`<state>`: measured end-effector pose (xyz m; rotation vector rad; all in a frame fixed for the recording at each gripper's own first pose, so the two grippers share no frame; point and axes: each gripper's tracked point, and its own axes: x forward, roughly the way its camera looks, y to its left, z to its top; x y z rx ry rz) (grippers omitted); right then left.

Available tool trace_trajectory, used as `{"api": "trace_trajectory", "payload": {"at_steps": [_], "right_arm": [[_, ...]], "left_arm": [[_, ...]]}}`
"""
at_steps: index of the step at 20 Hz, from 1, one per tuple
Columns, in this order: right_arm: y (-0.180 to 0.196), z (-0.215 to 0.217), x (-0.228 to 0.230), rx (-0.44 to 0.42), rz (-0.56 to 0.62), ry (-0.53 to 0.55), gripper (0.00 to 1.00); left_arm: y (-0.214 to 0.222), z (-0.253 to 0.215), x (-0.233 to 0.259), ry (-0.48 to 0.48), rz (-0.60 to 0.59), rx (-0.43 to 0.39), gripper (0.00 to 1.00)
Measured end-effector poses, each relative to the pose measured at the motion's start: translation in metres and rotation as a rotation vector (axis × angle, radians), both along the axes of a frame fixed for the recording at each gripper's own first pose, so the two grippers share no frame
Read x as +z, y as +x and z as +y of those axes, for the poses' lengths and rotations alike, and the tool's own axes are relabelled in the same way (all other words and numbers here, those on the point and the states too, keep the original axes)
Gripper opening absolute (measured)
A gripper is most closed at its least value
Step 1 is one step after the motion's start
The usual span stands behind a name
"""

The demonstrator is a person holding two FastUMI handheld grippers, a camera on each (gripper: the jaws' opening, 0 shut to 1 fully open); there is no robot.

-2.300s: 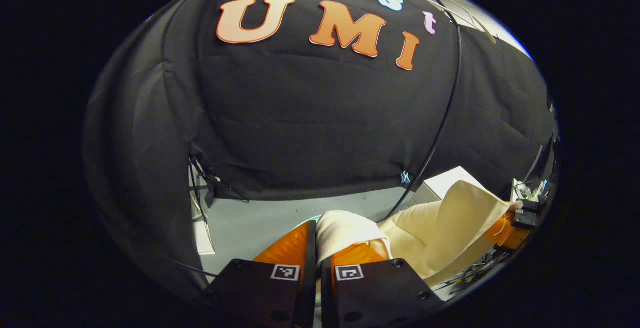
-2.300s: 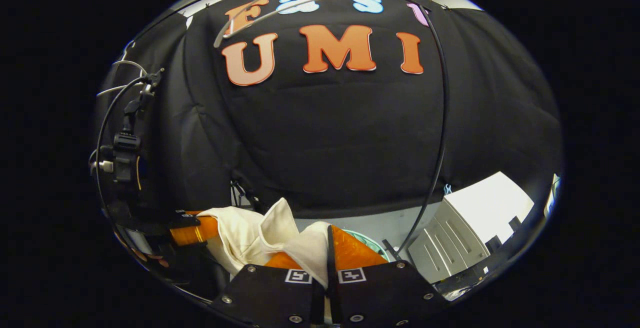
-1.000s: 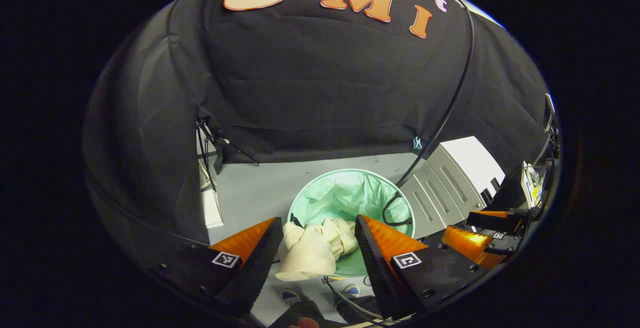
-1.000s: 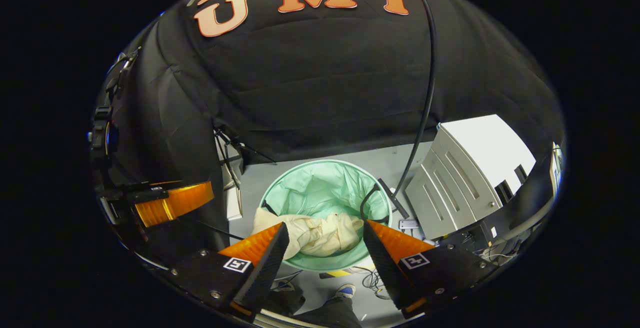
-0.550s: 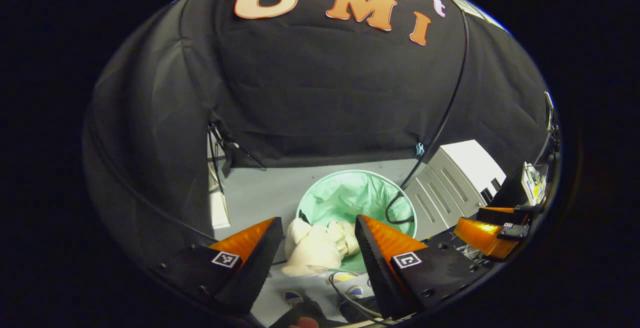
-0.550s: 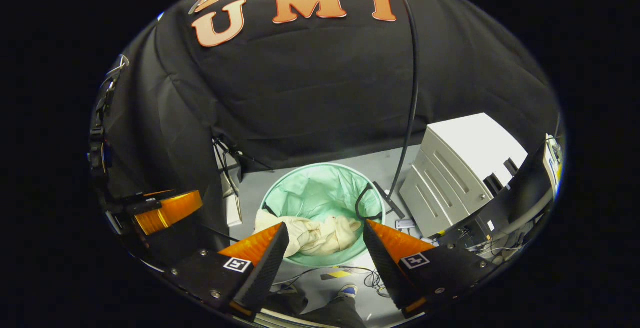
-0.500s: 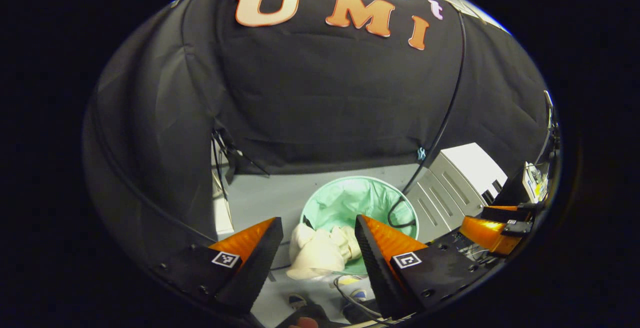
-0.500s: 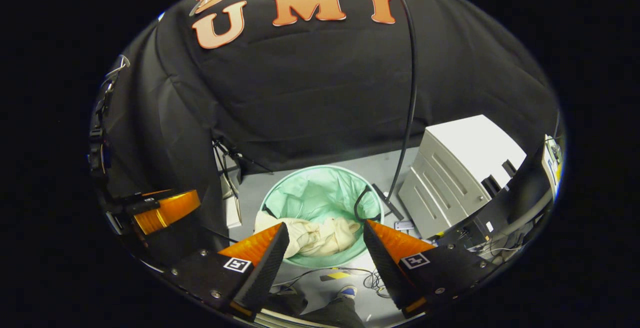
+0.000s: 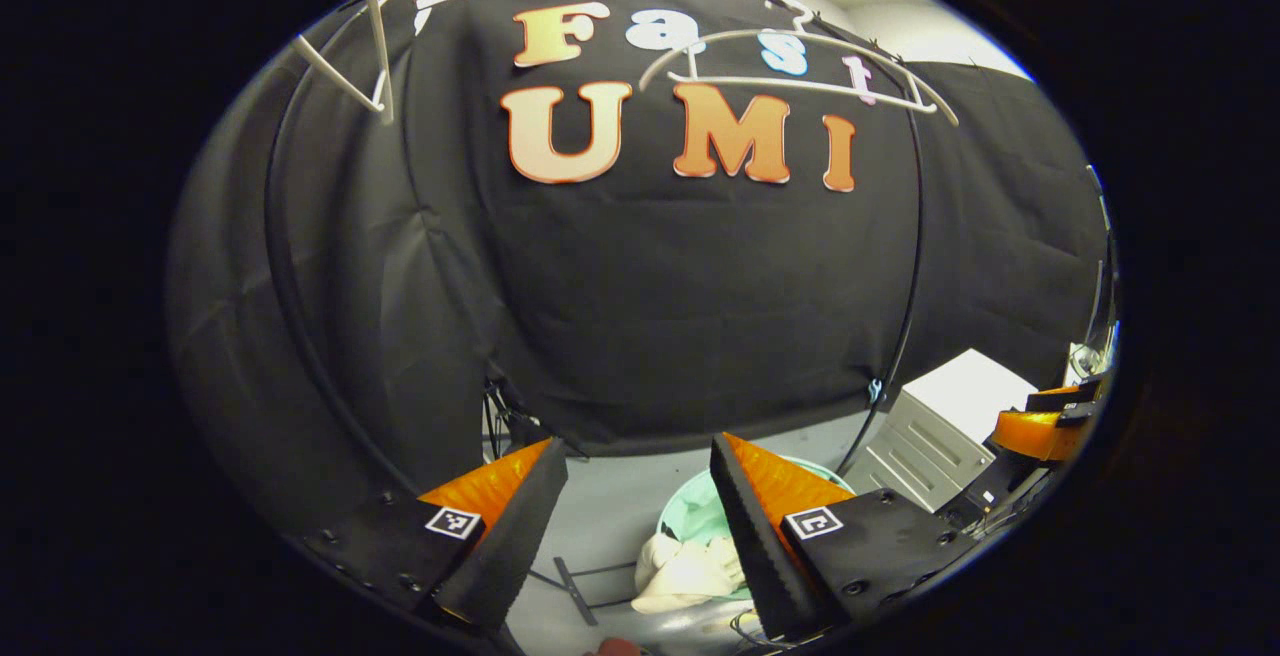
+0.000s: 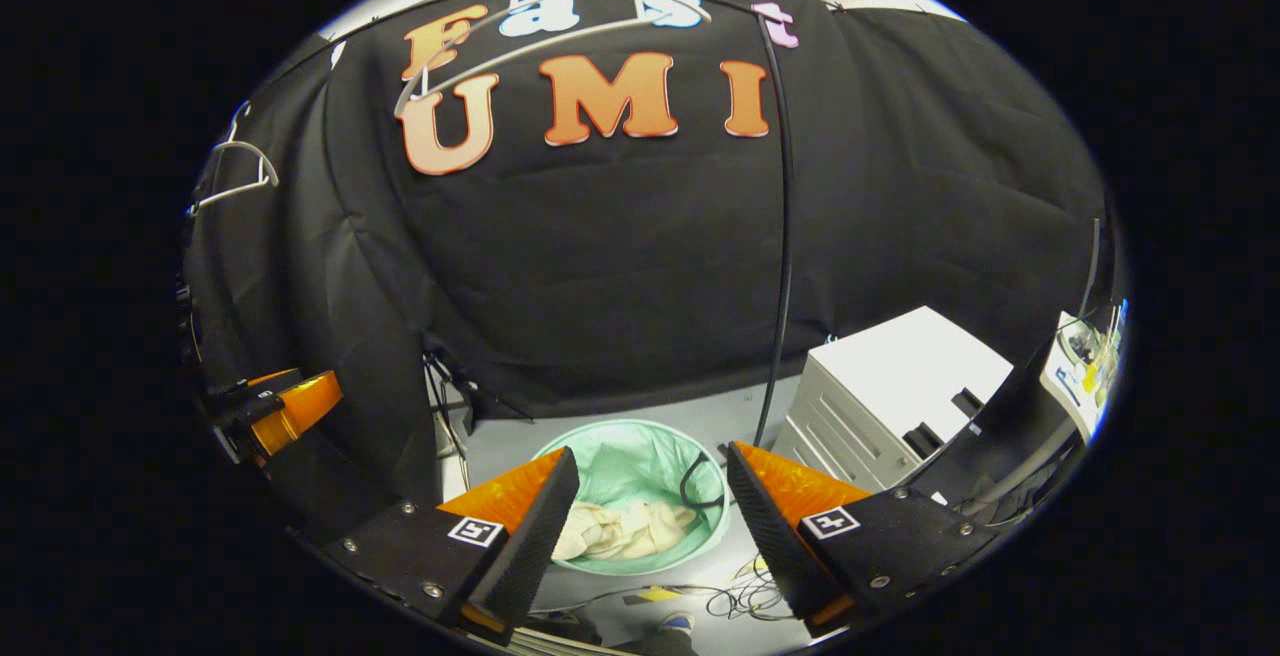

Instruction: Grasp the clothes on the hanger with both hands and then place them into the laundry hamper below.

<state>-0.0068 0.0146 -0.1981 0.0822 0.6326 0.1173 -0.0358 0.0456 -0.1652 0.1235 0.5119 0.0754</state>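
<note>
Grey floor (image 10: pixel 620 426) | cream clothes (image 10: pixel 620 528) crumpled in green hamper (image 10: pixel 600 446)

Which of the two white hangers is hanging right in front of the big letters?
The wide hanger in the middle, seen front-on across the wall. The other hanger hangs far off to the left, seen edge-on against plain black cloth.

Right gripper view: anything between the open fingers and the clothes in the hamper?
Nothing solid. In the right gripper view the right gripper stands open, and past its fingertips lies open air down to the cream clothes inside the green-lined hamper.
</note>
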Motion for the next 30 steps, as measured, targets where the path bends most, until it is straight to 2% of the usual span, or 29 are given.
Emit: {"api": "trace_trajectory", "payload": {"at_steps": [5,10,11,12,13,15,16,17,19,21,22,25,26,27,28,30], "right_arm": [[0.023,-0.009,0.064,-0.026,-0.142,0.015,0.93],[0.037,-0.025,0.129,-0.044,-0.286,-0.021,0.92],[0.039,-0.026,0.143,-0.048,-0.315,-0.022,0.96],[0.041,-0.028,0.157,-0.053,-0.345,-0.021,0.92],[0.04,-0.03,0.171,-0.058,-0.377,-0.016,0.92],[0.035,-0.033,0.189,-0.062,-0.436,-0.005,0.92],[0.033,-0.037,0.2,-0.065,-0.46,-0.002,0.92],[0.032,-0.039,0.21,-0.059,-0.487,0.003,0.92],[0.028,-0.042,0.236,-0.034,-0.565,0.016,0.92],[0.028,-0.049,0.253,-0.029,-0.61,0.02,0.92],[0.029,-0.057,0.258,-0.045,-0.621,0.014,0.92],[0.024,-0.071,0.279,-0.097,-0.668,0.022,0.92],[0.023,-0.073,0.282,-0.105,-0.678,0.019,1.0],[0.021,-0.073,0.282,-0.105,-0.684,0.01,1.0],[0.019,-0.074,0.283,-0.109,-0.689,-0.002,0.92],[0.016,-0.074,0.283,-0.116,-0.702,-0.034,0.92]], "left_arm": [[0.017,-0.001,0.063,-0.043,-0.128,0.014,0.95],[0.03,-0.003,0.123,-0.078,-0.254,0.025,0.95],[0.031,-0.004,0.133,-0.081,-0.28,0.025,0.93],[0.032,-0.004,0.146,-0.079,-0.315,0.026,0.92],[0.033,-0.004,0.163,-0.077,-0.361,0.02,0.91],[0.036,-0.009,0.193,-0.065,-0.445,0.0,0.99],[0.037,-0.008,0.204,-0.049,-0.47,-0.004,0.89],[0.036,-0.007,0.212,-0.04,-0.492,0.001,0.95],[0.035,-0.011,0.225,-0.053,-0.516,0.001,0.98],[0.031,-0.013,0.241,-0.075,-0.564,0.002,0.95],[0.03,-0.014,0.247,-0.076,-0.583,-0.002,0.92],[0.025,-0.013,0.254,-0.052,-0.598,0.001,0.96],[0.024,-0.014,0.256,-0.061,-0.605,0.0,0.97],[0.022,-0.015,0.258,-0.074,-0.608,-0.005,0.97],[0.019,-0.016,0.259,-0.081,-0.61,-0.007,0.96],[0.015,-0.012,0.263,-0.074,-0.626,0.002,1.0]]}}
